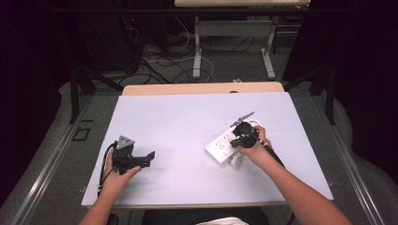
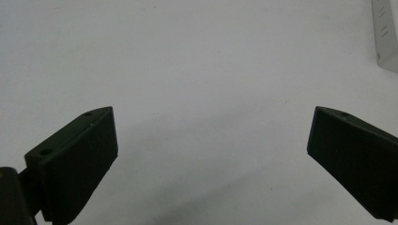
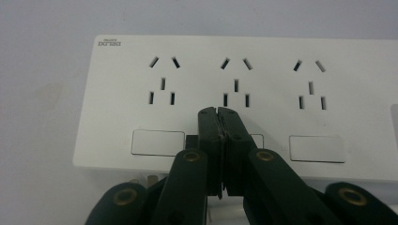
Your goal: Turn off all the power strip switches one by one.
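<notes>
A white power strip lies on the right half of the white table top, slanted. In the right gripper view the power strip shows three socket groups and a row of flat switches. My right gripper is over the strip; its jaws are pressed together with nothing between them, and the tips of the right gripper rest over the middle switch, hiding most of it. At the table's left, my left gripper is held low with its jaws wide apart; the left gripper has only bare table between them.
A white cable loop curls from the strip's near end. A corner of the strip shows far off in the left gripper view. A wooden table edge runs along the back, with cables on the floor beyond.
</notes>
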`<action>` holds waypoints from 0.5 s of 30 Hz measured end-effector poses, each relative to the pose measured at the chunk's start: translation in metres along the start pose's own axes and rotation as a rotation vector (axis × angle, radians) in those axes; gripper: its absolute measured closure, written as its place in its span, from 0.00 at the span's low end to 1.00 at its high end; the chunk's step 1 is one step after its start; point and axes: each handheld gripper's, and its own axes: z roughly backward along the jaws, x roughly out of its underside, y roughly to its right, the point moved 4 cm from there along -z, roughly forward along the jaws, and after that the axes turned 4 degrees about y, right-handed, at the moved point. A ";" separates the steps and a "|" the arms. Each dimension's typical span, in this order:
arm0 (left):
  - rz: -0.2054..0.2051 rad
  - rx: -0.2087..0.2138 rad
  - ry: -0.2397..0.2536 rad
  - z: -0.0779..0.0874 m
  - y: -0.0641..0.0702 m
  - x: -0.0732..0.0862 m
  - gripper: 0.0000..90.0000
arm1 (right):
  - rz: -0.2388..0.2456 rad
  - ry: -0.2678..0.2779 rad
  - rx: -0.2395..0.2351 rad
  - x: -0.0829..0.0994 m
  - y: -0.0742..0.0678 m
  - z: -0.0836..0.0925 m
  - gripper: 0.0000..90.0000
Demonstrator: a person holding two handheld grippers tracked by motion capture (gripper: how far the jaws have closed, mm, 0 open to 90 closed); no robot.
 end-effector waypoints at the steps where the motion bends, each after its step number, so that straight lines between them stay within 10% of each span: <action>1: 0.000 0.000 0.000 0.000 0.000 0.000 0.02 | 0.000 -0.003 -0.001 0.000 0.000 0.000 0.99; 15: -0.001 0.000 0.000 0.000 0.000 0.000 0.02 | -0.014 0.003 -0.004 0.003 -0.001 -0.002 1.00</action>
